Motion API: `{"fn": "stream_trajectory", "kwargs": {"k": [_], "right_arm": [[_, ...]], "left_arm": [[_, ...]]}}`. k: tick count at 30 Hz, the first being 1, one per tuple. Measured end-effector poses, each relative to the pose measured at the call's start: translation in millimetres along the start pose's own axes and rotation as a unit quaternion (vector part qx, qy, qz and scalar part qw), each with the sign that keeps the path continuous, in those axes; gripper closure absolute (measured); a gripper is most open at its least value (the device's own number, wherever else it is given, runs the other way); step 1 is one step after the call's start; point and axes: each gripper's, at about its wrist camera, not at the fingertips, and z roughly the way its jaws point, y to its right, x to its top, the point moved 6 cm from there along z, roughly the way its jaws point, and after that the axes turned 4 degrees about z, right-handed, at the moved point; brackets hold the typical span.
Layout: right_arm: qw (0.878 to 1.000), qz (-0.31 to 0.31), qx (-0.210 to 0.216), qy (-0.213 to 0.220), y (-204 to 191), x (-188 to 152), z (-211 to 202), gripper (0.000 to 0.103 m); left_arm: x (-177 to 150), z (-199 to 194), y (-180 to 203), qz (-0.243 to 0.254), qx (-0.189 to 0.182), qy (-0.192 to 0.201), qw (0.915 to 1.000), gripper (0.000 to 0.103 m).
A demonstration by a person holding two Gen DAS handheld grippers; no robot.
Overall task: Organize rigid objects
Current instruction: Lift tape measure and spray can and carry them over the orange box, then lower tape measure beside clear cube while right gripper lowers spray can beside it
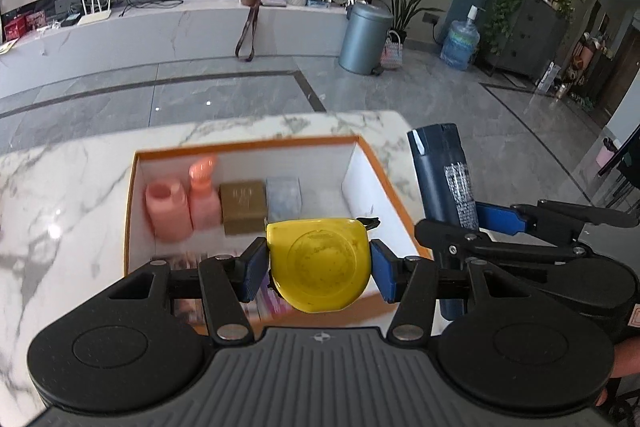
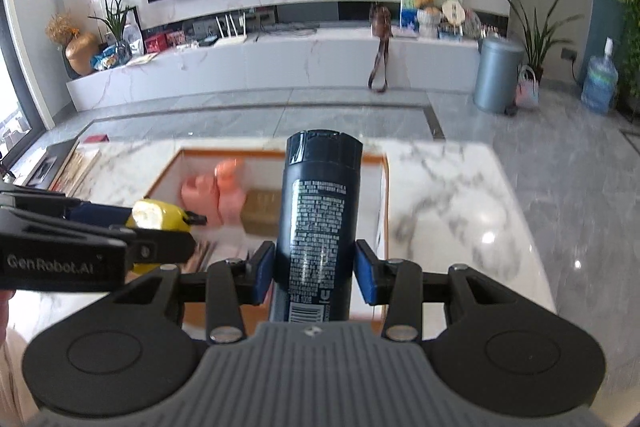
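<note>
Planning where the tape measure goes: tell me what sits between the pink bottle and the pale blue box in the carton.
A gold-brown box sits between the pink bottle and the pale blue box, seen in the left wrist view.

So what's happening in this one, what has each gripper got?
A person is sorting items into an orange-edged box on a marble table. The left gripper is shut on a yellow tape measure above the box's near side. The right gripper is shut on a dark blue bottle, held upright. Already in the box: two pink bottles, a gold box and a pale blue box.
</note>
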Motion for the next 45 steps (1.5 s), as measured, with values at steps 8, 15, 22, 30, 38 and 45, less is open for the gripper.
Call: {"fn": "stream_trajectory", "kwargs": {"k": [8,15,22,30,38,45], "right_arm": [[0.999,-0.045,-0.022,0.002,-16.0,31.8,45.6,0.059],[0.991,-0.111,-0.052,-0.044,-27.4,30.9,107.1,0.059],[0.969,-0.196,-0.101,-0.116,-33.0,4.7,156.3,0.060],[0.943,-0.239,-0.145,-0.180,-22.9,-14.9,192.0,0.059],[0.934,-0.231,-0.142,-0.231,-15.5,-31.6,207.2,0.059],[0.937,-0.230,-0.131,-0.229,-13.4,-34.0,201.9,0.060]], "left_arm": [[21.5,25.4,-25.3,-0.001,0.021,-0.006,0.9998,0.041],[21.5,57.1,-53.8,-0.019,0.036,-0.035,0.9986,0.041],[11.8,82.8,-72.2,-0.035,0.038,-0.066,0.9965,0.041],[4.5,94.1,-79.0,-0.042,0.030,-0.085,0.9951,0.041],[0.6,100.7,-80.9,-0.046,0.026,-0.095,0.9941,0.041],[-0.4,101.7,-79.9,-0.046,0.025,-0.099,0.9937,0.041]]}}
